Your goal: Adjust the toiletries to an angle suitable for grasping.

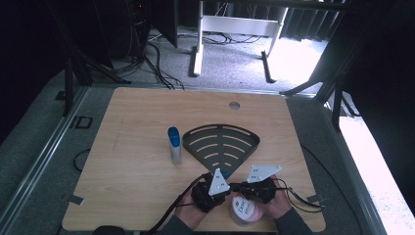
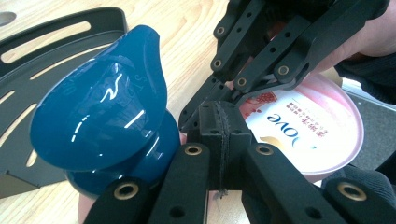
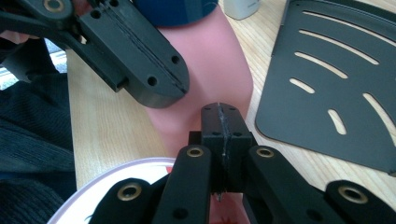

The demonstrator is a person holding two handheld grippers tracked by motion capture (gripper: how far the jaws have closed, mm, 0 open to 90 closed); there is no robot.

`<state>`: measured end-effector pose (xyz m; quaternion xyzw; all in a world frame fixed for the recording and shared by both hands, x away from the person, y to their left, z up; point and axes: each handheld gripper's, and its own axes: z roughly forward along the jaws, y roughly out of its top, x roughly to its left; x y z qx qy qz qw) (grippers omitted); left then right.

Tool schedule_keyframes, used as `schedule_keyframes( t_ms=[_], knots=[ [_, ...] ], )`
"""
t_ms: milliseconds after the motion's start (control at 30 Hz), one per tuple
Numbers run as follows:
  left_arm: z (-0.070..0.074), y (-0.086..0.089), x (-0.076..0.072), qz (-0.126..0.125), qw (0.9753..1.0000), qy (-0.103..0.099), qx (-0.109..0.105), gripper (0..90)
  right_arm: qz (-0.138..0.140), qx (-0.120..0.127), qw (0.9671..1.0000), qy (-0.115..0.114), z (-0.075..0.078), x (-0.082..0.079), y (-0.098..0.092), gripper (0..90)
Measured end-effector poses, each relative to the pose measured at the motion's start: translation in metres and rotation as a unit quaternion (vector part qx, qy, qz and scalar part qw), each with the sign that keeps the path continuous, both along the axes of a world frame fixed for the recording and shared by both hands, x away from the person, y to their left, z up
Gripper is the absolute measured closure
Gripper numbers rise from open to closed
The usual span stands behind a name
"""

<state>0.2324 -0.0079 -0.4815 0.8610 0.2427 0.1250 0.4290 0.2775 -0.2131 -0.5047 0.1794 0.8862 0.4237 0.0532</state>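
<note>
A pink bottle [image 3: 205, 70] with a glossy blue cap [image 2: 100, 116] sits just ahead of both grippers at the table's near edge. Beside it is a pink Dove tub [image 1: 243, 211], whose lid [image 2: 308, 130] faces up. My left gripper [image 2: 224, 135] is shut, pads pressed together with nothing between them, between the blue cap and the tub. My right gripper [image 3: 223, 126] is also shut and empty, its tip close to the pink bottle's side. In the high view the left gripper [image 1: 222, 192] and right gripper [image 1: 243, 187] nearly meet tip to tip.
A black fan-shaped slotted rack [image 1: 220, 142] lies flat mid-table, just beyond the grippers. A white bottle with a blue cap [image 1: 173, 145] stands upright to its left. A grommet hole [image 1: 234, 105] is near the far edge. The table's near edge runs just below the hands.
</note>
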Motion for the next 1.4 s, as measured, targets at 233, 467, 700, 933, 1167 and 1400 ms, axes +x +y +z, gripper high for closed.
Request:
schedule_keyframes(
  t_ms=[233, 467, 700, 933, 1167, 1400],
  knots=[
    [0.0, 0.008, 0.004, 0.024, 0.9997, -0.002, 0.004, 89.6, -0.032, 0.013, 0.9994, 0.002, 0.001, 0.004, -0.02, 90.0],
    [0.001, 0.019, 0.006, 0.044, 0.9989, -0.006, 0.013, 89.6, -0.06, 0.021, 0.998, -0.002, 0.004, 0.006, -0.039, 89.8],
    [0.001, 0.04, 0.009, 0.067, 0.9976, -0.005, 0.016, 89.5, -0.073, 0.018, 0.9972, -0.003, 0.004, 0.004, -0.049, 89.5],
    [0.002, 0.062, 0.012, 0.098, 0.9949, -0.005, 0.022, 89.4, -0.086, 0.011, 0.9962, -0.002, 0.001, -0.001, -0.058, 89.3],
    [0.001, 0.078, 0.019, 0.123, 0.9921, -0.006, 0.023, 89.3, -0.102, 0.004, 0.9947, 0.003, -0.003, -0.011, -0.072, 89.3],
    [0.0, 0.087, 0.028, 0.131, 0.9909, -0.005, 0.028, 89.3, -0.114, -0.003, 0.9935, 0.011, -0.01, -0.024, -0.082, 89.1]
  ],
)
